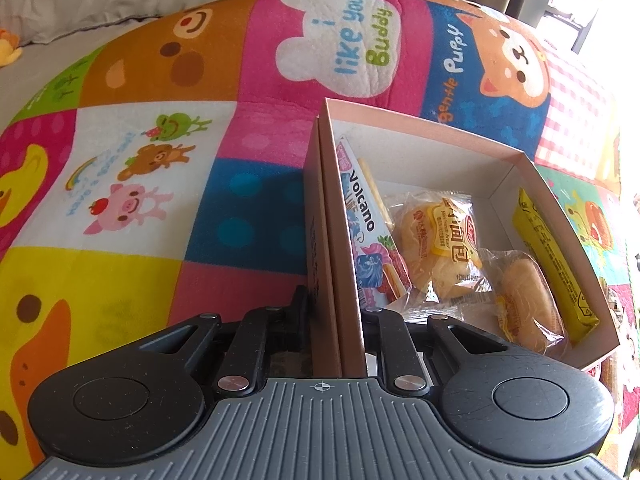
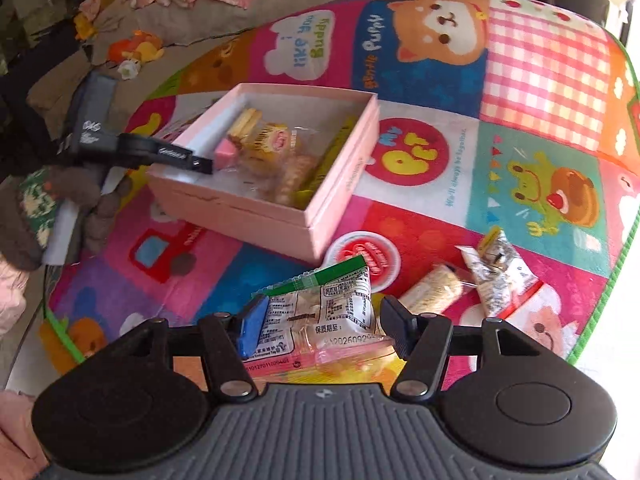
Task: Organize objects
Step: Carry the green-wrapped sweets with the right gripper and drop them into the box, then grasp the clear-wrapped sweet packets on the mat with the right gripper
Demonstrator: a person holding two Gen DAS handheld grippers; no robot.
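A pink box (image 2: 264, 220) stands open on the colourful play mat. My left gripper (image 1: 335, 300) is shut on the box's left wall (image 1: 340, 216), one finger outside and one inside; it also shows in the right wrist view (image 2: 200, 165). Inside lie a Volcano snack box (image 1: 362, 220), wrapped breads (image 1: 440, 248) and a yellow packet (image 1: 556, 264). My right gripper (image 2: 320, 328) holds a clear snack packet (image 2: 328, 312) with a green top between its fingers, above the mat in front of the box.
A wrapped cracker roll (image 2: 432, 290) and a small patterned sachet (image 2: 500, 272) lie on the mat (image 2: 540, 92) right of my right gripper. A grey sofa (image 2: 192, 16) with toys and clothes stands behind. The mat's green edge (image 2: 600, 320) runs at the right.
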